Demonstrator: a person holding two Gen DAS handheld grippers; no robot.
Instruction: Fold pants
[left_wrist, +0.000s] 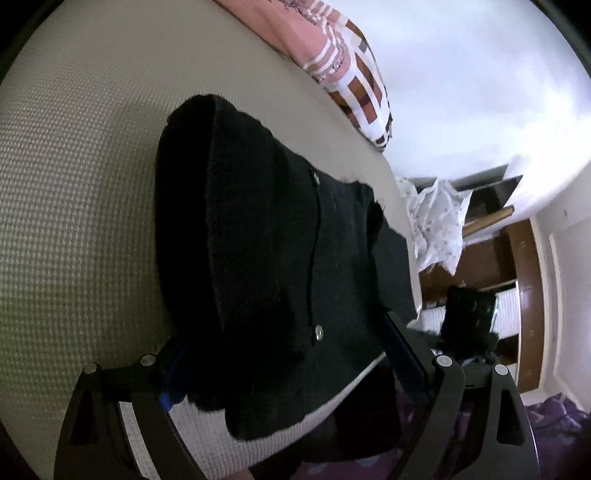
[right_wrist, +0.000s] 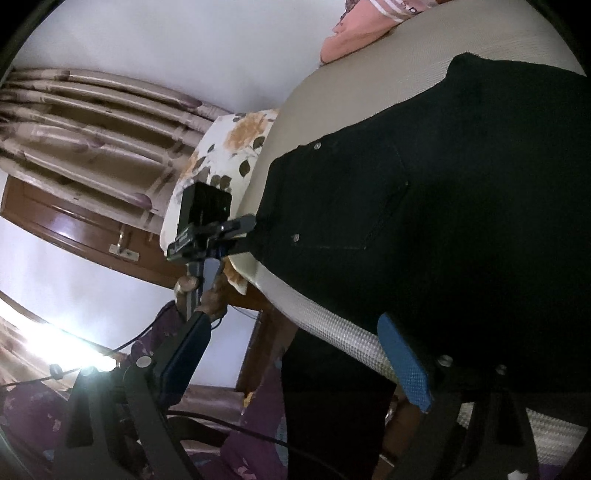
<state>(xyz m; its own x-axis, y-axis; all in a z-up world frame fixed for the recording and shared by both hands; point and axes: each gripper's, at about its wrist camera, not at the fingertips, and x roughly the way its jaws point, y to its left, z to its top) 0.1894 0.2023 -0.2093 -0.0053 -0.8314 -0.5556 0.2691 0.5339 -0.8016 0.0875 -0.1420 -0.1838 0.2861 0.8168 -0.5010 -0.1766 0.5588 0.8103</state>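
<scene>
Lying on the bed (left_wrist: 66, 192) just ahead of both grippers, the black pants (left_wrist: 258, 240) are looking already folded at least once into a thick stack, so I am judging that a last fold or a tidying is what is remaining. Both the left gripper (left_wrist: 295, 354) and the right gripper (right_wrist: 295, 354) are standing wide with their fingers straddling the near edge, gripping nothing. The stack's long axis is running away from the grippers, across the bed toward the pink bedding (left_wrist: 295, 33).
</scene>
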